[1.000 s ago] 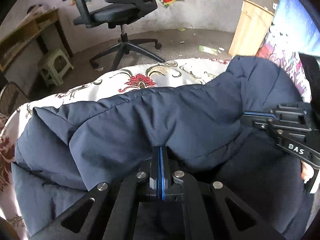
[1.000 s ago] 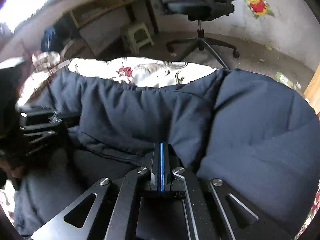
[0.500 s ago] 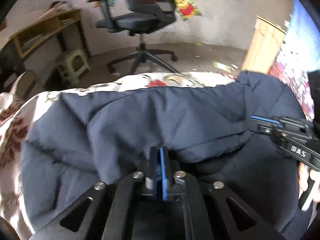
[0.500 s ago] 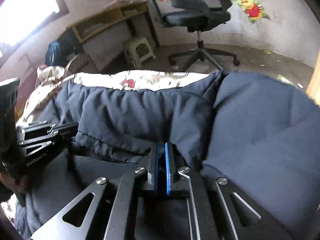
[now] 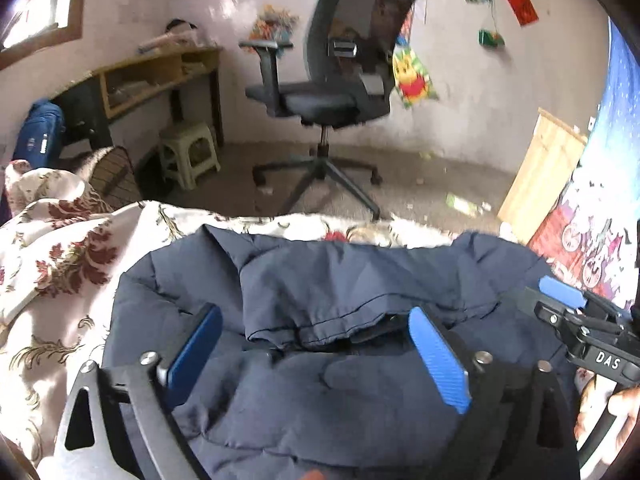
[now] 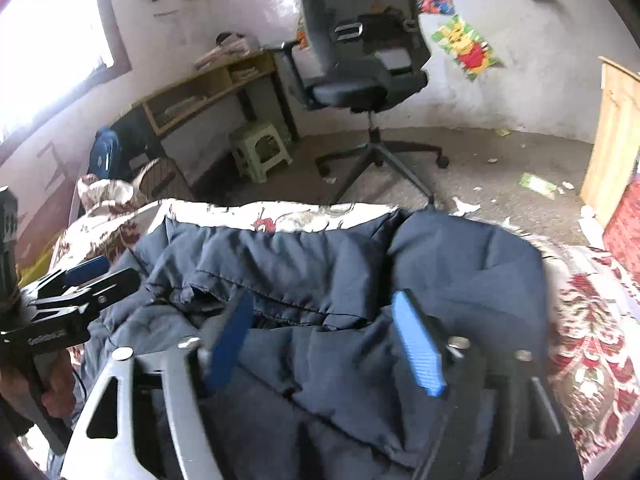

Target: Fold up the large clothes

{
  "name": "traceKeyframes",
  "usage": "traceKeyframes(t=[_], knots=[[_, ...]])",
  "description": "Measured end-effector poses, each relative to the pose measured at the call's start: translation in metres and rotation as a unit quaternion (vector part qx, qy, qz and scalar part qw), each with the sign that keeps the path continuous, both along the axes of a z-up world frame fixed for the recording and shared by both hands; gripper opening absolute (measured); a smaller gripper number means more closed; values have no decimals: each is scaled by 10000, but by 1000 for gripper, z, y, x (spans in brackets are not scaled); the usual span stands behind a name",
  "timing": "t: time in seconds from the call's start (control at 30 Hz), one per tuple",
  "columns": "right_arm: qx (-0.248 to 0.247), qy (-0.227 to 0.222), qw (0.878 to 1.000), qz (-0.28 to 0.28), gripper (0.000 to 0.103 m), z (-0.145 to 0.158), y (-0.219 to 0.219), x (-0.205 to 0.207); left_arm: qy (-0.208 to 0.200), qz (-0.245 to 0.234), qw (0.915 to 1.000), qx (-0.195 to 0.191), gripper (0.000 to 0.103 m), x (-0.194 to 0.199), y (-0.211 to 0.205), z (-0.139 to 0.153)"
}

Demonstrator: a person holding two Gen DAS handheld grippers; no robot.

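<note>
The navy padded jacket [image 5: 320, 312] lies across the floral bedspread [image 5: 60, 264], its far edge doubled back toward the camera, and here comes the release: a second ago both grippers were pinched tight on the fabric, now the left gripper [image 5: 316, 344] and the right gripper [image 6: 326, 340] are spreading their blue fingers wide, nothing pinched between them, cloth only lying underneath. Both have lifted off, so this fold looks laid down and the next one can be lined up. Beyond the bed sit an office chair [image 5: 332, 92], a small stool [image 5: 190, 152] and a wooden desk [image 5: 160, 76], all well apart; nothing blocks the jacket except its own puffy bulk
</note>
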State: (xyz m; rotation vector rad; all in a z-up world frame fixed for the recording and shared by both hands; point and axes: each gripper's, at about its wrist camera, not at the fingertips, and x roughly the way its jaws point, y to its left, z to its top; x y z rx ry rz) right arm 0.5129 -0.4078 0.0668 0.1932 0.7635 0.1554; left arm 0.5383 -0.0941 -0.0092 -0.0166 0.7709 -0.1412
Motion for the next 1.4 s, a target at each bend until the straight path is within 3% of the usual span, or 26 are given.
traceKeyframes(t=[0.13,0.2,0.4,0.67,0.97,1.4], knots=[[-171,-214,9995,-172,85,21,-1,-16,-186,178,9997,-8,103,-14,3,16],[-192,-391,9988,-240,101,33,1,-27,-308,279,9991,-9,103,-25,6,24],[-352,-994,9942,-195,101,72,20,-69,-771,397,9962,34,103,-63,15,54],[-436,-1254,9910,-176,101,99,40,-136,-1092,384,9932,131,103,-126,30,77],[-550,-1423,9877,-346,101,110,46,-214,-1395,279,9894,292,103,-195,47,89],[-625,-1355,9881,-383,101,104,62,-317,-1313,287,9907,226,103,-297,76,86]])
